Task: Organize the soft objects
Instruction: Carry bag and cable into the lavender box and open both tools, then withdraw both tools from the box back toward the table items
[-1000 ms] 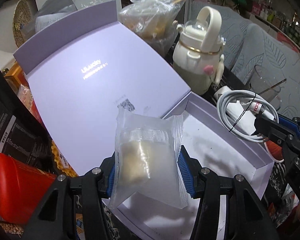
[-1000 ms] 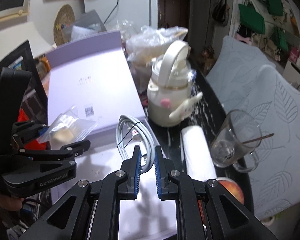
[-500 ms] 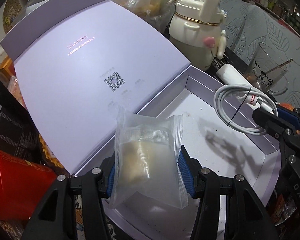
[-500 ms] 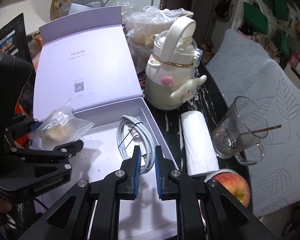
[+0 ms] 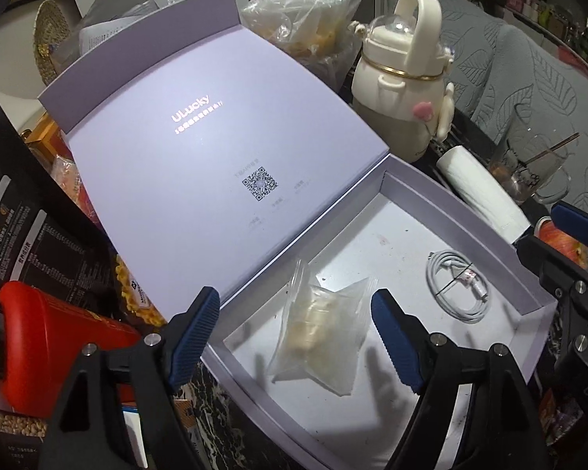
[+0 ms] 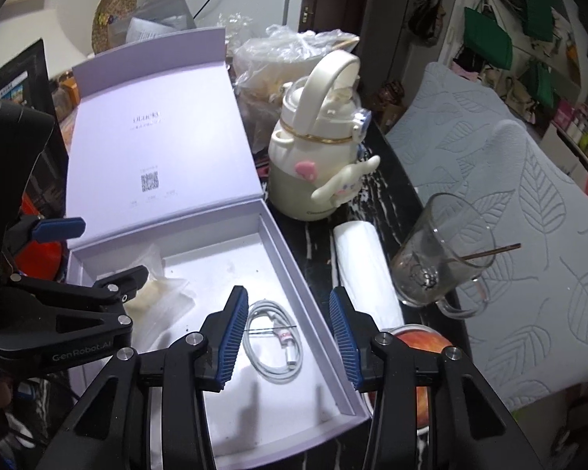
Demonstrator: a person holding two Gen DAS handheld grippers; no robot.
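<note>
A lavender box (image 5: 411,203) with its lid (image 5: 200,149) folded back is seen across the centre of the left wrist view, resting on a dark marbled table (image 6: 392,196). In the upper right of that view a cream bottle with a loop handle (image 5: 403,90) is found beside a crumpled plastic bag (image 5: 309,19), and a white roll (image 5: 478,192) and a glass mug (image 6: 443,258) are seen further right. A red apple (image 6: 415,340) is partly hidden behind the right claw (image 6: 290,337) at the lower centre of the right wrist view. The left claw (image 5: 294,333) is held wide open at the bottom of its view, gripping nothing, just above the clear packet (image 5: 321,329), which lies inside the box on its floor, between the two fingers. The right claw is likewise spread open and empty, over a coiled white cable (image 6: 274,337) lying in the box, apart from the packet.
</note>
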